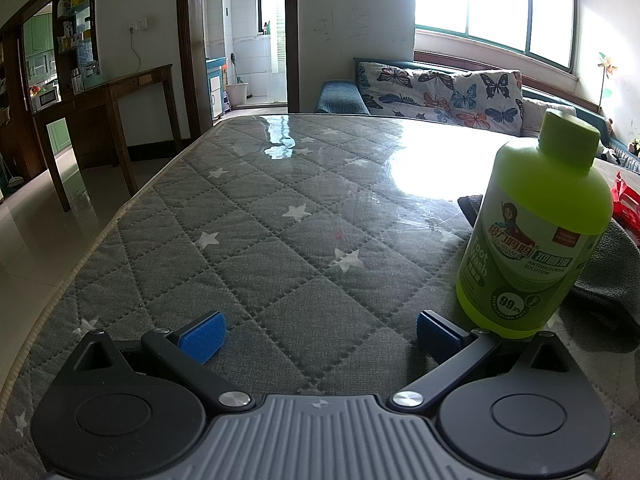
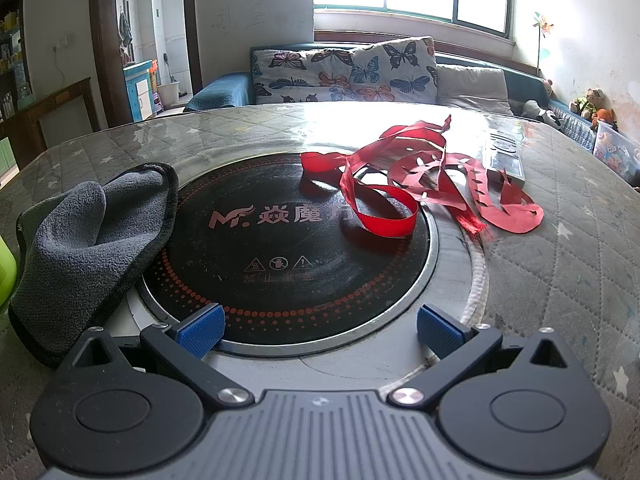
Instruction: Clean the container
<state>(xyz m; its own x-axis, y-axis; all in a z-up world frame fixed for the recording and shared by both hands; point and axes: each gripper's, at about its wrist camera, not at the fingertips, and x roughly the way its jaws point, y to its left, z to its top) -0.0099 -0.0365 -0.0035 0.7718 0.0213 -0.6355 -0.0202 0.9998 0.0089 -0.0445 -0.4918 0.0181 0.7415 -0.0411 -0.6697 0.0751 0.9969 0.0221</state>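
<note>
A lime-green foot wash bottle (image 1: 536, 224) with a green cap stands upright on the quilted table, just ahead and right of my left gripper (image 1: 319, 334), which is open and holds nothing. A grey cloth (image 1: 608, 264) lies behind the bottle. In the right wrist view the same grey cloth (image 2: 92, 248) is crumpled on the left rim of a round black induction cooktop (image 2: 280, 248) set into the table. My right gripper (image 2: 319, 330) is open over the cooktop's near edge. A sliver of the green bottle (image 2: 6, 272) shows at the far left.
Red paper cuttings and ribbon (image 2: 420, 188) sprawl over the cooktop's far right side, beside a grey remote control (image 2: 505, 156). The table (image 1: 256, 216) carries a glossy sheet over grey star-patterned quilting. A butterfly-print sofa (image 2: 348, 72) stands beyond it; a wooden desk (image 1: 112, 92) is at the left.
</note>
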